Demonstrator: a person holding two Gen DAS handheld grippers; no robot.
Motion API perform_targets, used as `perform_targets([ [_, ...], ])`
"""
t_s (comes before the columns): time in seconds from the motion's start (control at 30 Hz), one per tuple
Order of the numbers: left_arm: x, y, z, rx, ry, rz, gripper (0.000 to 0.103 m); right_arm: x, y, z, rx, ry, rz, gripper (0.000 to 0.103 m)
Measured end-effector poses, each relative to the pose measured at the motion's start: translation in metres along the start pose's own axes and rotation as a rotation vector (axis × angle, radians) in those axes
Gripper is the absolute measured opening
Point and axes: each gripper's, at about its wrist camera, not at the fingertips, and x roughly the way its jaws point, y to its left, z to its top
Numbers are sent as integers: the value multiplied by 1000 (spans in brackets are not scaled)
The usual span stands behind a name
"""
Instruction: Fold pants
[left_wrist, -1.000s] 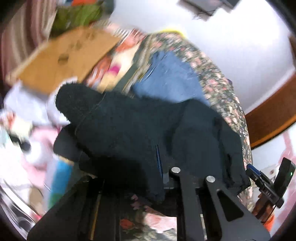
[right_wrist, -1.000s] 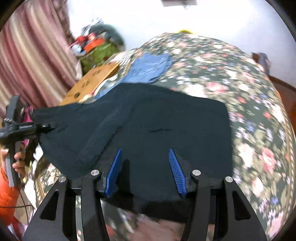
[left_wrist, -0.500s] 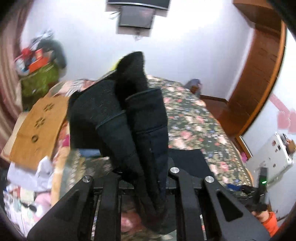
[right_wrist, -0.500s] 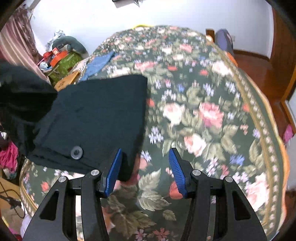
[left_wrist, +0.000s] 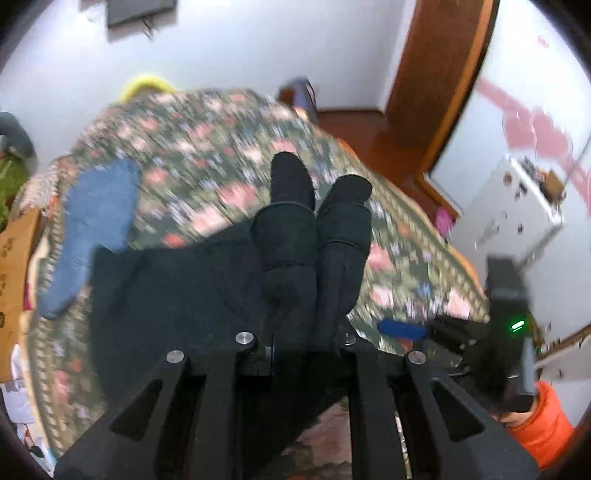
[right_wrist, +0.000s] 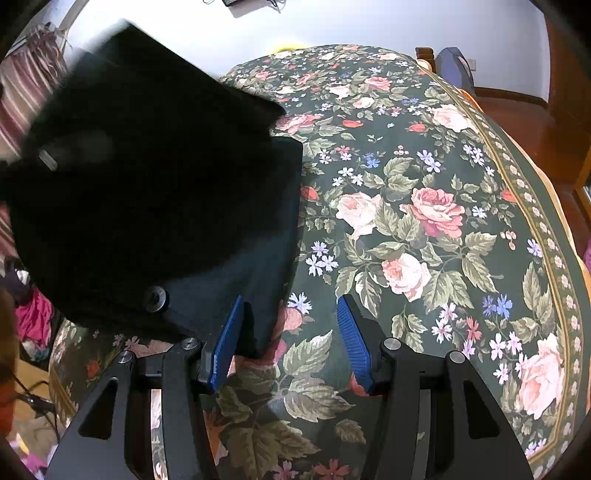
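Note:
The black pants (left_wrist: 177, 295) lie partly folded on the floral bed cover (left_wrist: 207, 155). My left gripper (left_wrist: 308, 325) is shut on a bunched end of the pants (left_wrist: 295, 229), which sticks up between its fingers, held above the flat part. In the right wrist view the pants (right_wrist: 147, 184) fill the left side, a lifted flap blurred over the flat layer with a button (right_wrist: 155, 298). My right gripper (right_wrist: 291, 332) is open and empty, its left blue pad at the pants' right edge, over the bed cover (right_wrist: 424, 221).
Blue jeans (left_wrist: 96, 221) lie on the bed's far left. The right gripper's body (left_wrist: 506, 325) and an orange sleeve (left_wrist: 543, 432) show at the right of the left wrist view. A wooden door frame (left_wrist: 436, 92) and white walls stand behind. Clutter lies off the bed's left side.
My left gripper has carried the held pants end to the right and down over the flat part. The right gripper stays open at the pants' right edge.

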Motion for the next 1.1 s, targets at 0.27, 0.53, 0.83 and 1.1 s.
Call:
perform_targets([
  [0.27, 26, -40, -16, 154, 77, 122, 26, -13, -1, -8, 5, 0, 3, 49],
  [0.53, -30, -23, -2, 108, -68, 12, 92, -25, 4, -17, 2, 9, -7, 49],
  [0.83, -23, 96, 39, 22, -64, 320, 93, -28, 26, -18, -24, 31, 88, 49],
  [1.1, 71, 164, 27, 94, 182, 412, 97, 2, 44, -1, -91, 71, 88, 52],
])
